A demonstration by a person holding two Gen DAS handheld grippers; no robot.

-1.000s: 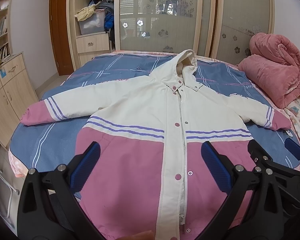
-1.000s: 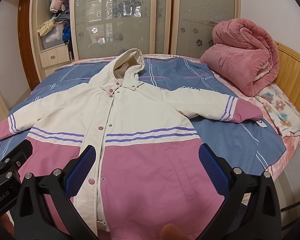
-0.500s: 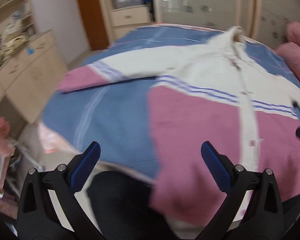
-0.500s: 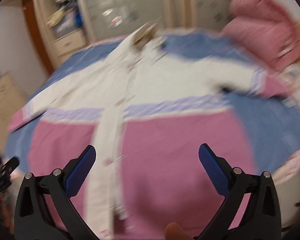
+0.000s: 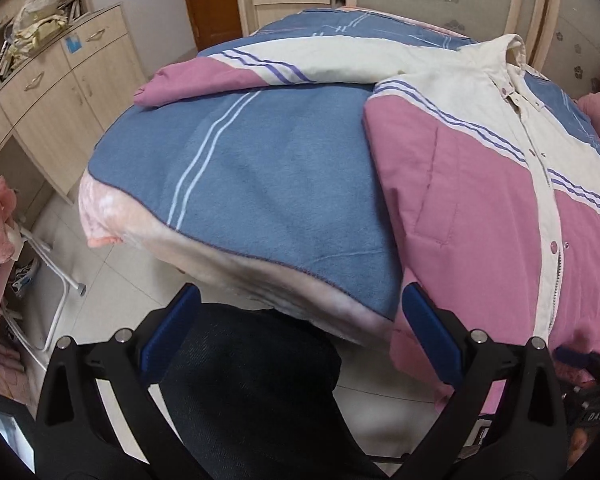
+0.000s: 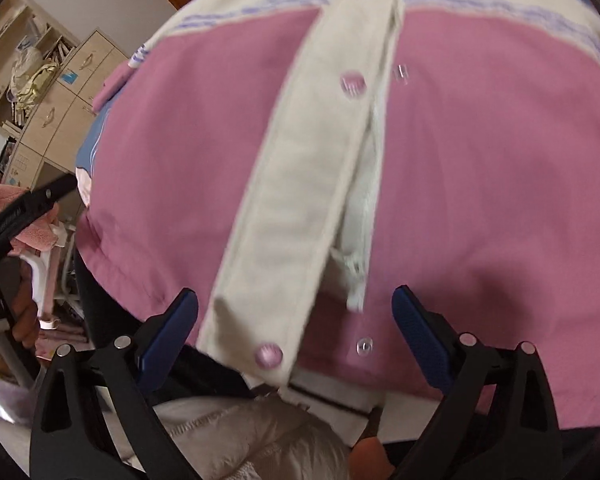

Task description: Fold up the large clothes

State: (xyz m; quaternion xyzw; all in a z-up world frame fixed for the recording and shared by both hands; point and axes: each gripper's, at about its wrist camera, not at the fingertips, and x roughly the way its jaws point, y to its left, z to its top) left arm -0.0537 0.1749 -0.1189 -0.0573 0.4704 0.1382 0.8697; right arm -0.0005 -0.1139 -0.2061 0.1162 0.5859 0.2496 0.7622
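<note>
A large cream and pink hooded jacket (image 5: 472, 176) lies spread face up on the bed, its left sleeve (image 5: 236, 70) stretched out to the side. My left gripper (image 5: 300, 332) is open and empty, low at the bed's near left corner, left of the jacket's hem. My right gripper (image 6: 296, 332) is open and empty, close over the jacket's bottom hem (image 6: 268, 356) at the cream button placket (image 6: 300, 184). The left gripper's black frame also shows at the left edge of the right wrist view (image 6: 16, 216).
The bed carries a blue striped blanket (image 5: 260, 168) with a pink edge. Wooden cabinets (image 5: 60, 92) stand left of the bed, a white metal rack (image 5: 48, 280) by the floor. The person's dark trousers (image 5: 244, 380) are below the left gripper.
Both grippers have dropped and moved in toward the bed's near edge. The left one swung left to the bed corner. The right one came close to the jacket's hem.
</note>
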